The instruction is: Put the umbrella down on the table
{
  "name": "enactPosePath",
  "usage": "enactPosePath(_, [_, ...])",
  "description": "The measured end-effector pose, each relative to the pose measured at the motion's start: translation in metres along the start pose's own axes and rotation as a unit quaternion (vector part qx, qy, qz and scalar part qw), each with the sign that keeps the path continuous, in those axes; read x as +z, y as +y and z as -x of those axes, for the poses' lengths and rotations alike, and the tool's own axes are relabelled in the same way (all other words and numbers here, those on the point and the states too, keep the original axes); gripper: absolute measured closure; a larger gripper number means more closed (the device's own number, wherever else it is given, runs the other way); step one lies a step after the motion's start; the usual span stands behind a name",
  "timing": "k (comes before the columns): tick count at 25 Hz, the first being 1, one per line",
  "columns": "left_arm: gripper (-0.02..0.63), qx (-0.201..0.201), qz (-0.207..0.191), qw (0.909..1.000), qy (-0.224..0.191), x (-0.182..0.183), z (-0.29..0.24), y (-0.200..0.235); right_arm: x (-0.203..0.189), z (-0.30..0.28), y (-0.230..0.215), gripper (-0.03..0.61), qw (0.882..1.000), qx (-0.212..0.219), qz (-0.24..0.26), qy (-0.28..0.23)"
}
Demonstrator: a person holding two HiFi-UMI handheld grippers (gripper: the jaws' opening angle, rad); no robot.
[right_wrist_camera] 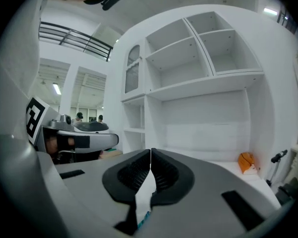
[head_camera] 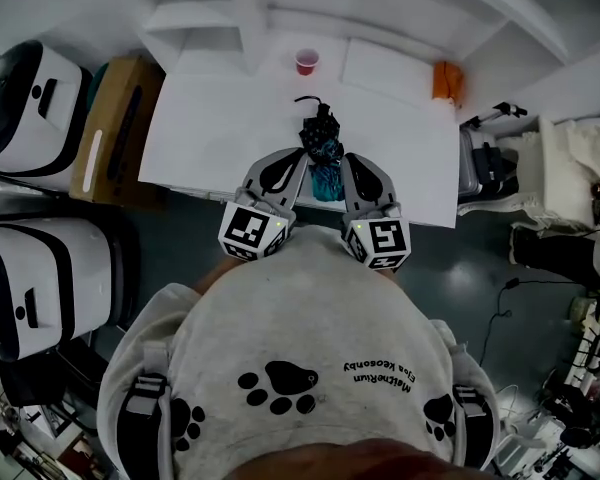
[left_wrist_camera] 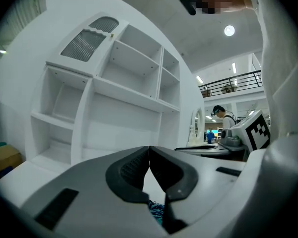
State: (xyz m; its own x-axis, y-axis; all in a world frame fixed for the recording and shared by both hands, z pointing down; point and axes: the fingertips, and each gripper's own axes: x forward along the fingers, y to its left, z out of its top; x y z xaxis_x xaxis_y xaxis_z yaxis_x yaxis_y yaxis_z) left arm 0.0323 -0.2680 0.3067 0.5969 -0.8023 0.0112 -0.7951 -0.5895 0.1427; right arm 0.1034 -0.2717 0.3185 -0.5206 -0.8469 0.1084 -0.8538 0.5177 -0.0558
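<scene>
My left gripper (left_wrist_camera: 149, 148) and right gripper (right_wrist_camera: 151, 151) are both clenched, nothing between the jaws. The umbrella (head_camera: 321, 150) lies on the table (head_camera: 220, 118), between and just below both tips.

White table (head_camera: 220, 118); near its front edge a teal-and-black patterned umbrella (head_camera: 323, 151); by its far edge a red cup (head_camera: 306, 61).

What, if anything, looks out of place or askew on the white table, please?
Nothing stands out. The folded black-and-teal umbrella is bundled up by the near edge of the white table, the small red cup stands upright farther back, and no spill or damage is visible.
</scene>
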Motion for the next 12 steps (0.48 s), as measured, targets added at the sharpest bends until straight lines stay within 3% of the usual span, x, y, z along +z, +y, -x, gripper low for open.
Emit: enactPosePath(12, [0.595, -0.032, 0.0, 0.9995, 0.003, -0.008, 0.009, 0.006, -0.018, 0.003, 0.012, 0.545, 1.0, -0.025, -0.006, 0.016])
